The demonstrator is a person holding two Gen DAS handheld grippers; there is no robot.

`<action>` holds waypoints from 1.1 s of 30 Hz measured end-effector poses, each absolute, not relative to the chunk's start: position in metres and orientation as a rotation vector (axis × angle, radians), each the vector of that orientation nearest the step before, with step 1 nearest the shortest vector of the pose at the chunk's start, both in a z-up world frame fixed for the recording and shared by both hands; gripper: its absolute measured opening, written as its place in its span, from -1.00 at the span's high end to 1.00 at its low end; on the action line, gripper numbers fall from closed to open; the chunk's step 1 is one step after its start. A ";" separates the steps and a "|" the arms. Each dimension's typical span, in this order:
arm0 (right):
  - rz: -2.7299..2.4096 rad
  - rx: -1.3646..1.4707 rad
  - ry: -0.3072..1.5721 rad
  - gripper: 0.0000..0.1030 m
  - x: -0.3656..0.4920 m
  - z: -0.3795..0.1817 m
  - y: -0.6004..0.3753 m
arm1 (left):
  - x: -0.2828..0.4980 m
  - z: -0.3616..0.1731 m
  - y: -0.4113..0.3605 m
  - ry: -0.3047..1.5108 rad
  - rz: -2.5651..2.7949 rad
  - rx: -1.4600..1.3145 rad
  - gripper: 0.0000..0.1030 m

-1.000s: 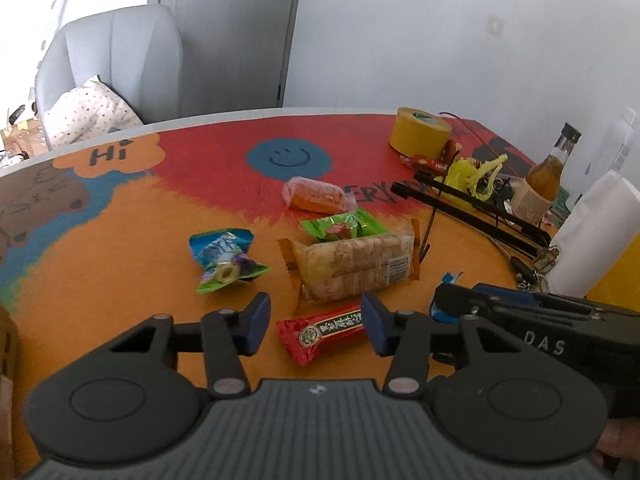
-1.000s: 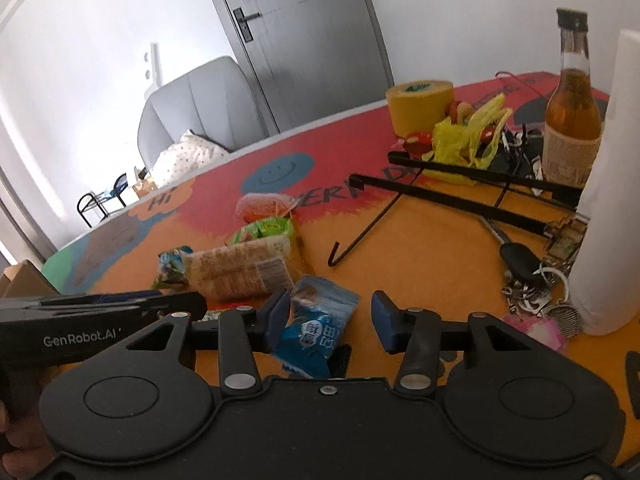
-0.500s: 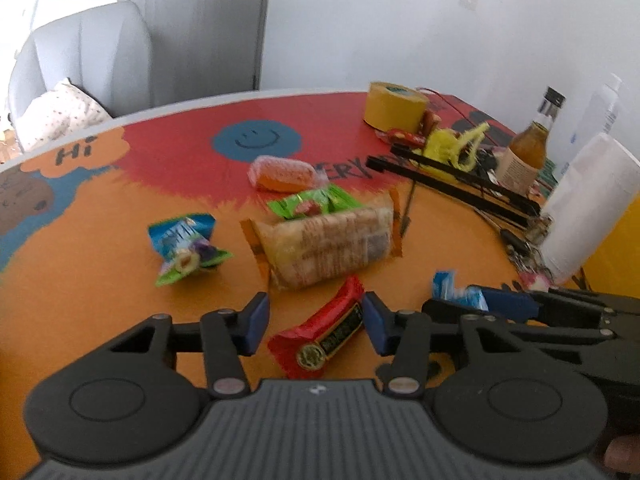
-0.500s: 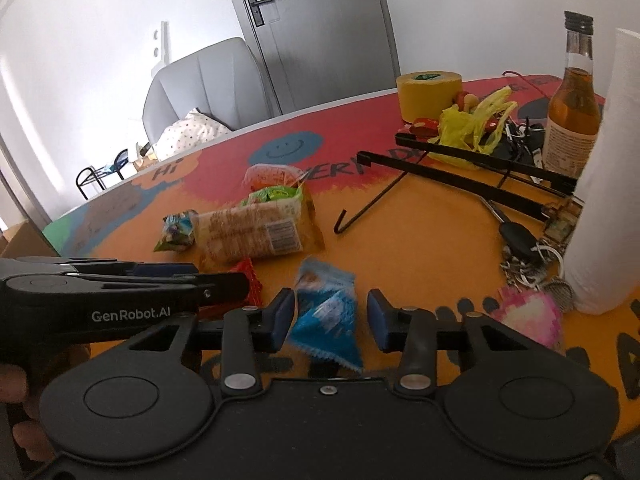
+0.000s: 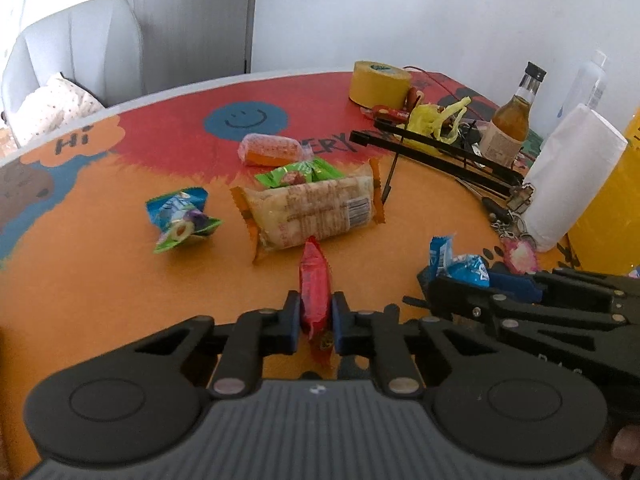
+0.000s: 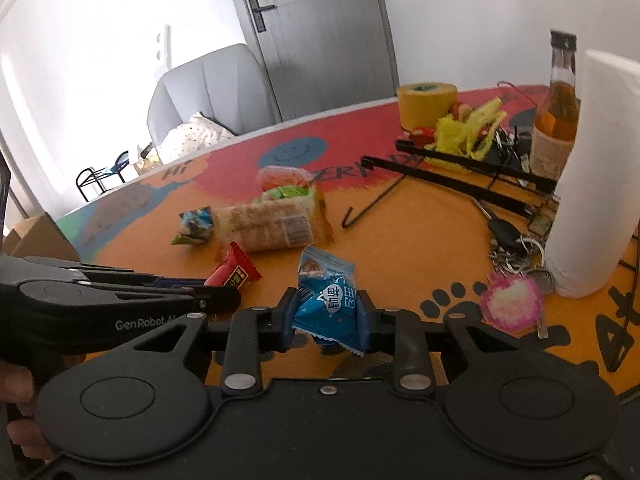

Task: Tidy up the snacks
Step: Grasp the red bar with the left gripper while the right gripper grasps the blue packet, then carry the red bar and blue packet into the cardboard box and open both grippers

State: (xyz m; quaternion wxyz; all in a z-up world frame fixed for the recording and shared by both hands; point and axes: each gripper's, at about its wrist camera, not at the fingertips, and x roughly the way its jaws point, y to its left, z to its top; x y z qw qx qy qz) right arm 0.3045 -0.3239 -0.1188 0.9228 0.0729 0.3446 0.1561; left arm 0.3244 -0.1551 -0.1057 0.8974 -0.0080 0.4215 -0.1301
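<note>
The left gripper (image 5: 316,316) is clamped tight on the near end of the red snack bar (image 5: 315,288), so the slim packet stands on edge between the pads, its far tip pointing at the big cracker pack (image 5: 312,210) on the orange table (image 5: 100,280). The right gripper (image 6: 326,312) is closing on the blue snack pouch (image 6: 328,300); its pads seem to touch the crinkled sides, probably lifting it clear, though blur hides the underside.
</note>
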 end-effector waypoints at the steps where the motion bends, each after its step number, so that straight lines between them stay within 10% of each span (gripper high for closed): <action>1: 0.325 0.149 0.702 0.46 0.303 -0.117 -0.322 | 0.322 -0.103 -0.153 0.867 -0.268 -0.023 0.72; 33: 0.551 0.105 0.541 0.46 0.255 -0.044 -0.217 | 0.221 -0.008 -0.043 0.635 -0.075 -0.092 0.72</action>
